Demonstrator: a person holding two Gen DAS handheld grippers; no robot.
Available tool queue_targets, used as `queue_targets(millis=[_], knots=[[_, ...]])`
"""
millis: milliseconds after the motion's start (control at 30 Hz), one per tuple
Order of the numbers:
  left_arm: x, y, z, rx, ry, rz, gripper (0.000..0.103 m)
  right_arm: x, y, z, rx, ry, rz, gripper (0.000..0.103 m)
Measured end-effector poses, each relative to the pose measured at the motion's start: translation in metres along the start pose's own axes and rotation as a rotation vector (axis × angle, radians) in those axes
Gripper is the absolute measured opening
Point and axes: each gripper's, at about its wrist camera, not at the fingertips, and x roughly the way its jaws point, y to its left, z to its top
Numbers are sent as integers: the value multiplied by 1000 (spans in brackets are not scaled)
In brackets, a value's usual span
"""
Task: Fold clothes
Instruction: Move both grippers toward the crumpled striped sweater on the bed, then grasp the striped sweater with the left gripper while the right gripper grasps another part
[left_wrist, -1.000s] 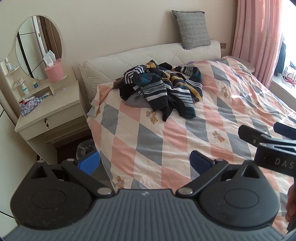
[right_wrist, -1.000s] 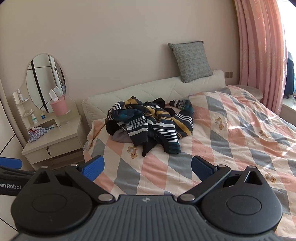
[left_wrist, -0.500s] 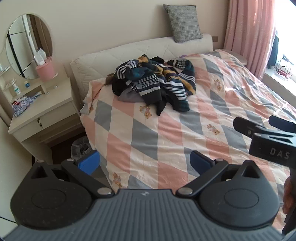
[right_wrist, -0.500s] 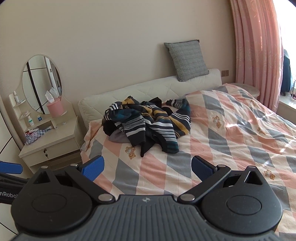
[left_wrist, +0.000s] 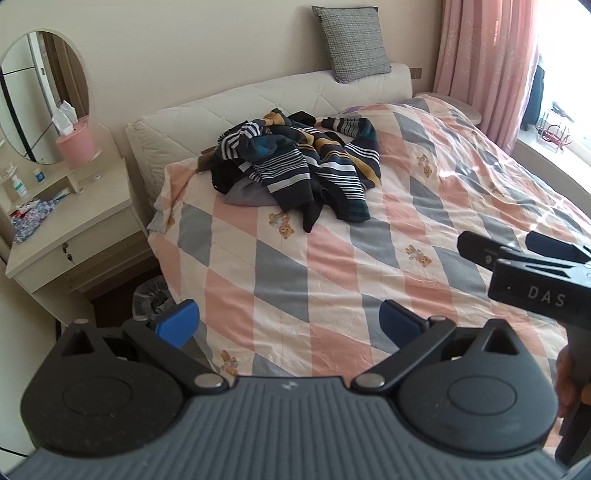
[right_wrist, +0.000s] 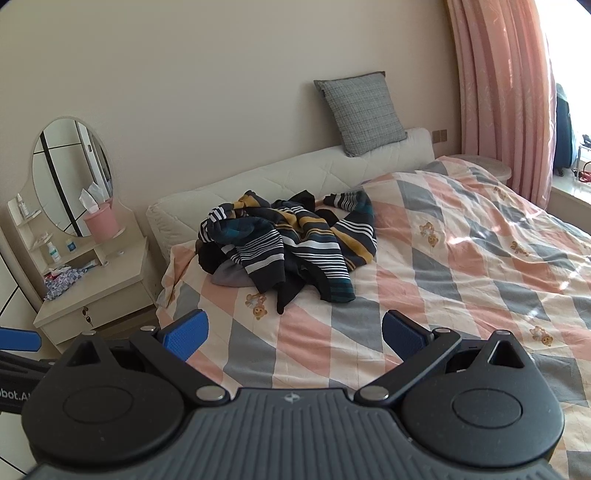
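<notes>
Striped clothes (left_wrist: 299, 173) are heaped crumpled on the bed (left_wrist: 332, 280); left gripper (left_wrist: 288, 321) and right gripper (right_wrist: 291, 332) are held spread, empty, well short; an edge must be reached

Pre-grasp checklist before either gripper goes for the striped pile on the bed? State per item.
1. Left gripper open, blue pads apart, nothing between them: ok.
2. Right gripper open and empty: ok.
3. Crumpled heap of dark striped clothes in view on the pink, grey and cream diamond-patterned bedspread: ok.
4. Path over the bedspread from both grippers to the heap free of other objects: ok.
5. Single garment edge or collar picked out for the grasp: not ok; the pieces lie tangled, with a grey piece under the striped ones.
6. Number of garments in the heap: cannot tell.
</notes>
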Motion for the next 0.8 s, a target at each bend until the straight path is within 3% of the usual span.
queue_targets(millis=[267, 433, 667, 800], knots=[[40, 3, 18, 34, 4, -54, 102, 32, -2, 3, 20, 29, -36, 103], [88, 0, 31, 76, -8, -88, 102, 73, -16, 6, 75, 104, -98, 103], [181, 9, 52, 176, 58, -105, 102, 154, -52, -6, 285, 248, -112, 103], [235, 16, 66, 238, 102, -107, 96, 202, -69, -13, 453, 295, -111, 103]])
